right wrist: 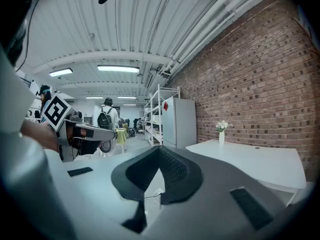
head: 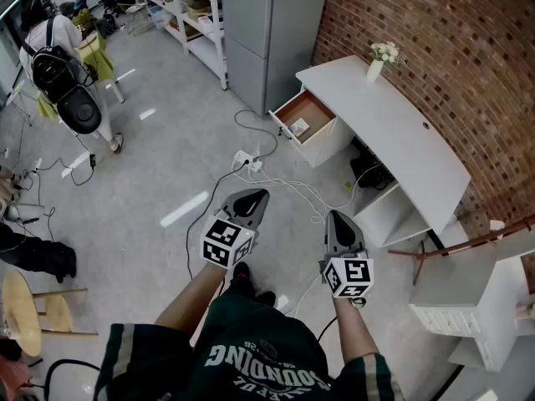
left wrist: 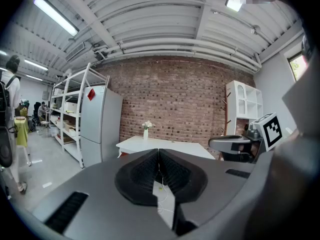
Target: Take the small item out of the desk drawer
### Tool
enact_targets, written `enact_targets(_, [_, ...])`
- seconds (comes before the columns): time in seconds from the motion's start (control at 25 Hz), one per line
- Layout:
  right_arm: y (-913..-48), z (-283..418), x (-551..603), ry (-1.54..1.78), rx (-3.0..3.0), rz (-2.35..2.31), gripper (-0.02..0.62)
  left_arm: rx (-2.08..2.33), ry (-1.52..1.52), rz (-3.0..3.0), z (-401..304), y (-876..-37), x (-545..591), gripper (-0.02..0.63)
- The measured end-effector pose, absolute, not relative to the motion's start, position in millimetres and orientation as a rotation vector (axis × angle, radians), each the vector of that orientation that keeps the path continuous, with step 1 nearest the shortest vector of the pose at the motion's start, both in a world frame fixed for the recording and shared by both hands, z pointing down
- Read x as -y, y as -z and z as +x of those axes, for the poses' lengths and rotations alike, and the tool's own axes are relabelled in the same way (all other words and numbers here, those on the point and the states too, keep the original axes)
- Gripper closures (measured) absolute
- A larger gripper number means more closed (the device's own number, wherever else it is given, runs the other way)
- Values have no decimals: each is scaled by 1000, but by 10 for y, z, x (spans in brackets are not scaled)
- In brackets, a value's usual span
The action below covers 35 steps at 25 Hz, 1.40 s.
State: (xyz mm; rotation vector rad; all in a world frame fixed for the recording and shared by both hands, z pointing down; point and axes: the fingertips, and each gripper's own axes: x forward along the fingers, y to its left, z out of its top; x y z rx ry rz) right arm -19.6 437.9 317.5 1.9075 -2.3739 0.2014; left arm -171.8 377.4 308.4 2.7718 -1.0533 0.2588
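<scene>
A white desk [head: 401,132] stands against the brick wall, its drawer [head: 306,120] pulled open toward me. A small pale item [head: 298,128] lies inside the drawer on its brown bottom. My left gripper [head: 253,196] is shut and empty, held well short of the drawer over the floor. My right gripper [head: 337,217] hangs beside it, jaws together with nothing between them. In the left gripper view the left gripper [left wrist: 159,151] points at the desk [left wrist: 165,146]. The right gripper [right wrist: 159,150] shows shut in its own view too, the desk [right wrist: 255,164] at its right.
White cables and a power strip [head: 247,162] trail over the floor between me and the desk. A grey cabinet [head: 267,32] stands left of the drawer. A vase of flowers [head: 378,62] sits on the desk. A person with a backpack [head: 63,82] stands far left. White shelving [head: 476,307] is at right.
</scene>
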Motion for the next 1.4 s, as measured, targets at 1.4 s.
enact_targets(1.4, [-3302, -194, -4396, -227, 2409, 1847, 571, 1051, -284, 2759, -1550, -3169, -3816, 591])
